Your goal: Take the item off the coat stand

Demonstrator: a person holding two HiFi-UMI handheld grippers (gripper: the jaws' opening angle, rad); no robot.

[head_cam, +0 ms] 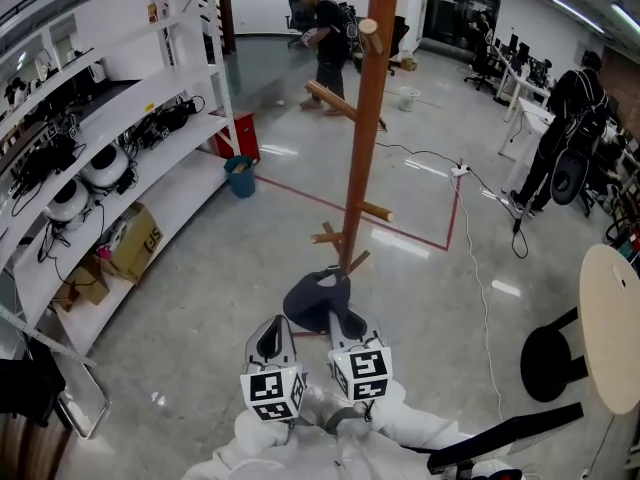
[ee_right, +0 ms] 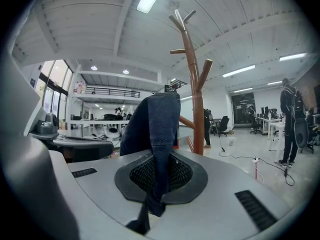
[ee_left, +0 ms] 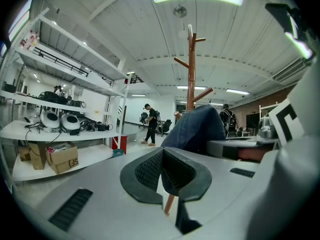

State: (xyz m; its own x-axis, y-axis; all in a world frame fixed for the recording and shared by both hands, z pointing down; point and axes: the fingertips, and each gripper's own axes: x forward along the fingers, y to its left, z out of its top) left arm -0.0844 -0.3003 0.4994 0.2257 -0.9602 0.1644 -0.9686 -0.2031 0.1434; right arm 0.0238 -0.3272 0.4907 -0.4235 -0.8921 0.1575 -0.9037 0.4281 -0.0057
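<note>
The wooden coat stand (head_cam: 365,118) rises just ahead of me, with short pegs low on its pole. A dark blue fabric item (head_cam: 318,303), shaped like a cap, sits in front of the lowest pegs. Whether it still touches a peg I cannot tell. My right gripper (head_cam: 345,320) is shut on it. In the right gripper view the blue cloth (ee_right: 159,129) runs up from between the right gripper's (ee_right: 159,176) pads, with the stand (ee_right: 192,84) behind it. My left gripper (head_cam: 271,340) is close beside it on the left, shut and holding nothing. In the left gripper view the item (ee_left: 195,129) is to the right of the left gripper (ee_left: 162,176).
White shelving (head_cam: 150,118) with gear and a cardboard box (head_cam: 135,243) lines the left side. A blue bin (head_cam: 240,176) stands by it. At the right are a round table (head_cam: 612,328) and a black stool base (head_cam: 550,363). A cable (head_cam: 480,258) crosses the floor. Two people (head_cam: 328,38) stand farther back.
</note>
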